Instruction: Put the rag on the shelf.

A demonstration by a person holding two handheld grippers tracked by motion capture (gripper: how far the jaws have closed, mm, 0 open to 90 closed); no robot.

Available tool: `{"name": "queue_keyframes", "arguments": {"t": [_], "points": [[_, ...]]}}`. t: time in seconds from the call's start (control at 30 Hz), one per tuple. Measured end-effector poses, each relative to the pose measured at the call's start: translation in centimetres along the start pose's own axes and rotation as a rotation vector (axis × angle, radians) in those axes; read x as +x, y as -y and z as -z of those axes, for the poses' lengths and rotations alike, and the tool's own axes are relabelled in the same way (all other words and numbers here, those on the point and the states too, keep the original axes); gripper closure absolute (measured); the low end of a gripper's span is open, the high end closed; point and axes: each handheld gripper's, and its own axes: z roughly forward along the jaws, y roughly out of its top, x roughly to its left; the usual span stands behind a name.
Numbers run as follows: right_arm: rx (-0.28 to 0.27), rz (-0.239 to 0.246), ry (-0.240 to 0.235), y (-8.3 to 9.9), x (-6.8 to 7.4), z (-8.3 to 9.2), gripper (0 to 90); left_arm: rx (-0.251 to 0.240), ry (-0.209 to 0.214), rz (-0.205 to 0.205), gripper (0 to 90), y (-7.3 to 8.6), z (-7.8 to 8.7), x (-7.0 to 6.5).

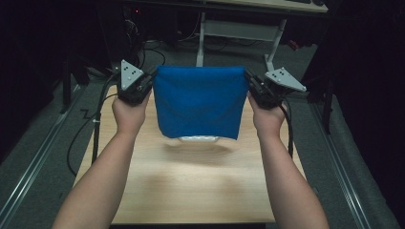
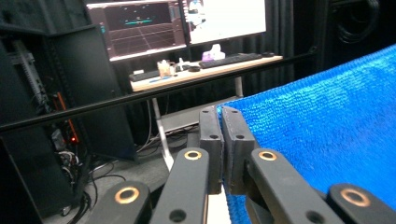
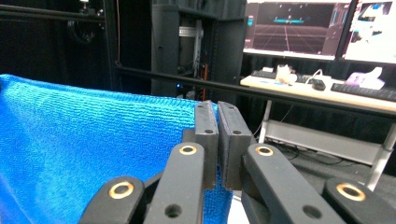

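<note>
The blue cloth [image 1: 198, 101] hangs above the far half of the wooden table [image 1: 191, 191], stretched flat between both tools. The left gripper [image 1: 149, 82], at nine o'clock of the cloth, is clenched on its upper left corner. The right gripper [image 1: 250, 81], at three o'clock, is clenched on the upper right corner. A pale object [image 1: 199, 139] shows at six o'clock, just below the cloth's lower hem.

Dim all around, dark at the edges. Soft shadow under the blue cloth [image 1: 198, 101]. Bright, washed-out glare from screens [image 2: 226, 18] beyond the jaws.
</note>
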Motion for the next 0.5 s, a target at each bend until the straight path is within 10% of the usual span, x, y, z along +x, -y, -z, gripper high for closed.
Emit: {"name": "queue_keyframes", "arguments": {"t": [0.5], "points": [[0.174,-0.005,0.044,3.2,-2.5,-6.6,88.3,0.164,0.046,0.031,88.0,2.9,-5.6,1.6]]}}
